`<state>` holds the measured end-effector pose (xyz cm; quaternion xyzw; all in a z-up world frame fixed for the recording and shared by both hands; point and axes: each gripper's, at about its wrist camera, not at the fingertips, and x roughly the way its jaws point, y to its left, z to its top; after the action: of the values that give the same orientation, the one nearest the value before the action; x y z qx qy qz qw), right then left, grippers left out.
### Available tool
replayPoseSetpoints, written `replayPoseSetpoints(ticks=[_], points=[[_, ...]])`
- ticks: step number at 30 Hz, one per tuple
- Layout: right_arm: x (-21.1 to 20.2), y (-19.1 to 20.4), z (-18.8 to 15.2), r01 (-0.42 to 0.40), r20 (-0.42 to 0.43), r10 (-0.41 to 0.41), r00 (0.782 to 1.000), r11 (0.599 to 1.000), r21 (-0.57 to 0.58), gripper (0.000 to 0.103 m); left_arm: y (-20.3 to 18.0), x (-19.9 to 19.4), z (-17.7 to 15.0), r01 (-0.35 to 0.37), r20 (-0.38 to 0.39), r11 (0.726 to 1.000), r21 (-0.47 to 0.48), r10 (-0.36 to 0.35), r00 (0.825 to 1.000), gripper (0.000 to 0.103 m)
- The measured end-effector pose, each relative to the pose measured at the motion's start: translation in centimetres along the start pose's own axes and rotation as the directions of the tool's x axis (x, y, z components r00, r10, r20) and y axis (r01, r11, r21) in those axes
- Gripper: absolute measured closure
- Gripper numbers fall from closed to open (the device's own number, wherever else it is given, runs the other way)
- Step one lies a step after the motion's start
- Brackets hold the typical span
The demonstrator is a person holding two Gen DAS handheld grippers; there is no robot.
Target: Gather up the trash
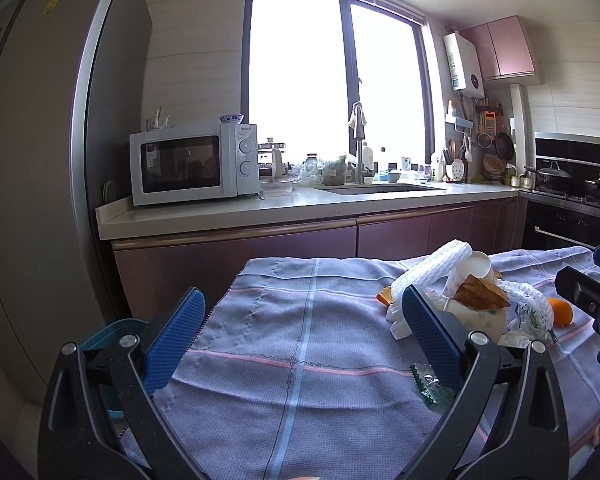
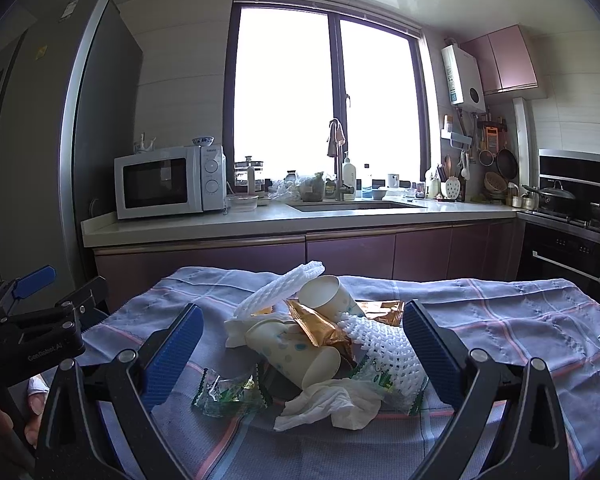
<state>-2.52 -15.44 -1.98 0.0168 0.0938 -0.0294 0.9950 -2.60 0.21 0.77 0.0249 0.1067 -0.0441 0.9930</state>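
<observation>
White tissue [image 2: 328, 404] lay nearest. Nothing was held; both grippers' jaws were spread wide. The right gripper [image 2: 300, 344] probably needed lowering onto it.

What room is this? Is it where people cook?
Yes, it looks like a home kitchen. There is a microwave on the counter, a sink with a tap under the window, and pots on a stove at the right.

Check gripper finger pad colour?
Blue, textured pads on black frames; clearest in the right wrist view.

Window [image 1: 332, 76] blown out, interior dim, fisheye edges warped.
</observation>
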Motion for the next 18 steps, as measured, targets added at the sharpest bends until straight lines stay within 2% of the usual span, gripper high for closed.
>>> replayPoseSetpoints(ticks=[18], points=[[-0.01, 0.14, -0.14, -0.010, -0.006, 0.010, 1.000, 1.000, -0.001, 0.007, -0.05, -0.29, 0.07, -0.002, 0.006, 1.000, -0.002, 0.002, 1.000, 0.006]])
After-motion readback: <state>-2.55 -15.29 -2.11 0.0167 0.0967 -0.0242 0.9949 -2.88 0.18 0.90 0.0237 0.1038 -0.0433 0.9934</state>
